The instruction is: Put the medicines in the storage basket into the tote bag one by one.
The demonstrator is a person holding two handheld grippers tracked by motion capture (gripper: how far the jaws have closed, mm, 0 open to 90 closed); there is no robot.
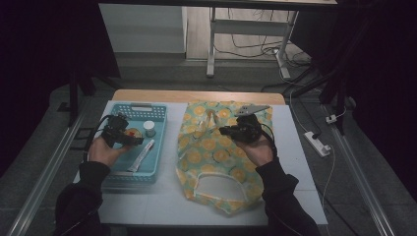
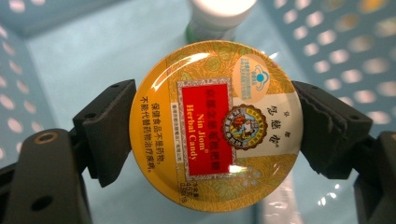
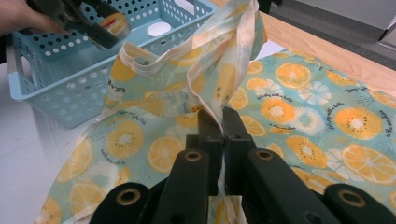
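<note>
We have the left gripper (image 2: 215, 126) clamped on the candy tin (image 2: 215, 125) above the blue basket (image 1: 160, 147); the right gripper (image 3: 219, 123) pinches the tote bag's handle (image 3: 229, 84). Carry the tin level toward three o'clock, raising the handle to widen the bag's mouth.

Looks like a recording lab or test room, not a home. Dark surround, with a lit white table (image 1: 300, 162) at the middle, wooden edge at its far side. Metal rails (image 1: 361, 182) along the floor left and right of it. Grey carpet, loose cables (image 1: 255, 49) on the floor far behind, a white power strip (image 1: 317, 143) at the right. Desk legs (image 1: 211, 44) and a pale cabinet (image 1: 142, 27) at the far wall.
</note>
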